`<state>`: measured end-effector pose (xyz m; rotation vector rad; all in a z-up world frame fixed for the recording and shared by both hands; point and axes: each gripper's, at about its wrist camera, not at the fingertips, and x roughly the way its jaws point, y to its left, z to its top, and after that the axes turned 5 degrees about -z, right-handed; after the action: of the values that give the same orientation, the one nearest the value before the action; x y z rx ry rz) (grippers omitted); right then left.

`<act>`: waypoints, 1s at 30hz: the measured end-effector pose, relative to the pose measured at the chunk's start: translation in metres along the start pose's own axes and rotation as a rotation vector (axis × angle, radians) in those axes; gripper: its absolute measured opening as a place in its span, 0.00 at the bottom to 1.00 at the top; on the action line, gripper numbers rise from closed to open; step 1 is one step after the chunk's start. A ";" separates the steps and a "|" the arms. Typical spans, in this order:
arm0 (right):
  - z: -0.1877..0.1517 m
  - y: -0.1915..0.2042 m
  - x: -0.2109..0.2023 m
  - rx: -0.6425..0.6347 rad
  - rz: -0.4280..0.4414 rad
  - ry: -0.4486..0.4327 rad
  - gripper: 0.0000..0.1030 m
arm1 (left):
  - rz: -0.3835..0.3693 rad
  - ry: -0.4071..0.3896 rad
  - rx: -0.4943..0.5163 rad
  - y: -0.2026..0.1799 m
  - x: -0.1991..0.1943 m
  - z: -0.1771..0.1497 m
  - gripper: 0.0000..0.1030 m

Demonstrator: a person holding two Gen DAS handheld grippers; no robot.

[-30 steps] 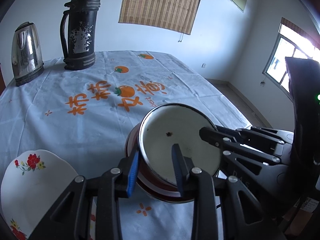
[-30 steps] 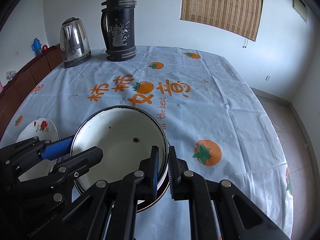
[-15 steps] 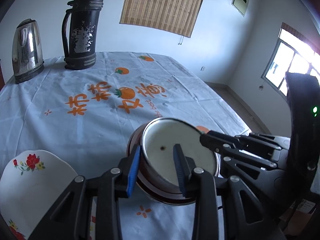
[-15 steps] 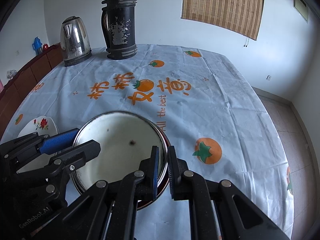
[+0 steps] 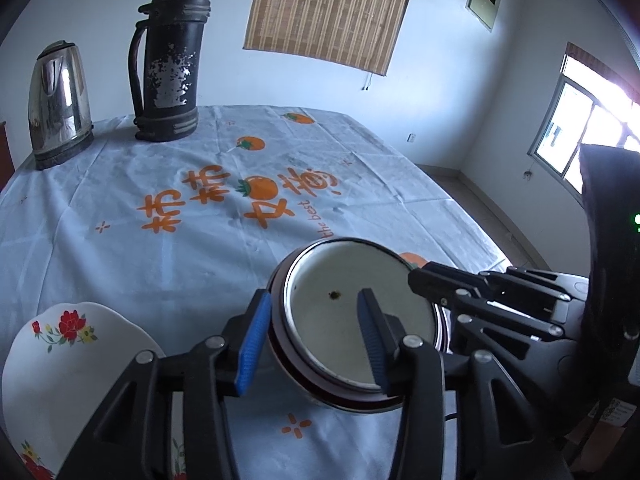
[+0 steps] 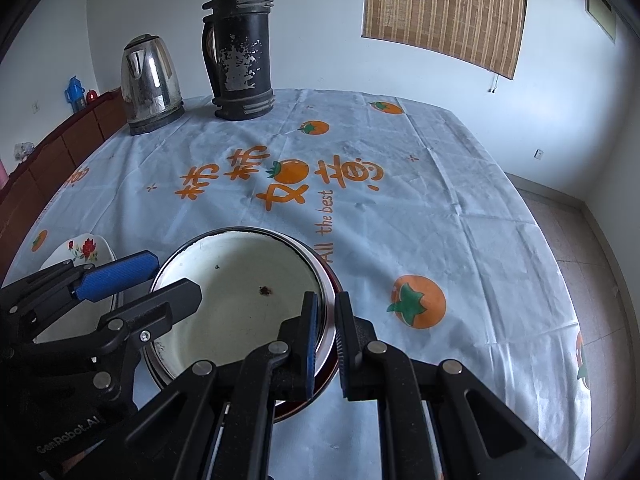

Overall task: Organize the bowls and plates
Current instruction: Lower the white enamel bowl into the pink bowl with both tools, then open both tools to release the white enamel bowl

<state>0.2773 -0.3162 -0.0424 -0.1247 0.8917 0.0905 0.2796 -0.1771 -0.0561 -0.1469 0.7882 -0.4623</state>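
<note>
A white enamel bowl [image 6: 244, 292] is seen nested in a red-rimmed bowl [image 6: 328, 280] on the tablecloth [image 6: 440, 216], at about 6 o'clock from the printed orange lettering. The right gripper [image 6: 326, 336] is closed on the stacked rims at the white bowl's 4 o'clock edge in the right wrist view, one pad inside, one outside. The jaws of the left gripper [image 5: 310, 336] are opening; the bowls' near rim lies between its blue pads [image 5: 252, 344], and the pads are not seen pressing on it. A flowered plate [image 5: 68, 364] rests at 9 o'clock of the bowls, near them but apart. A scuffed black thermos [image 5: 170, 56] and a steel kettle [image 5: 58, 100] are stood upright at the far edge, around 11 o'clock.
</note>
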 end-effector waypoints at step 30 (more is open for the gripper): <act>-0.022 -0.004 -0.031 0.081 0.016 -0.155 0.10 | 0.049 -0.096 0.047 -0.009 -0.021 0.002 0.54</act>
<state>0.2410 -0.3239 -0.0315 -0.0342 0.7409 0.0776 0.2647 -0.1758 -0.0379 -0.1055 0.6852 -0.4241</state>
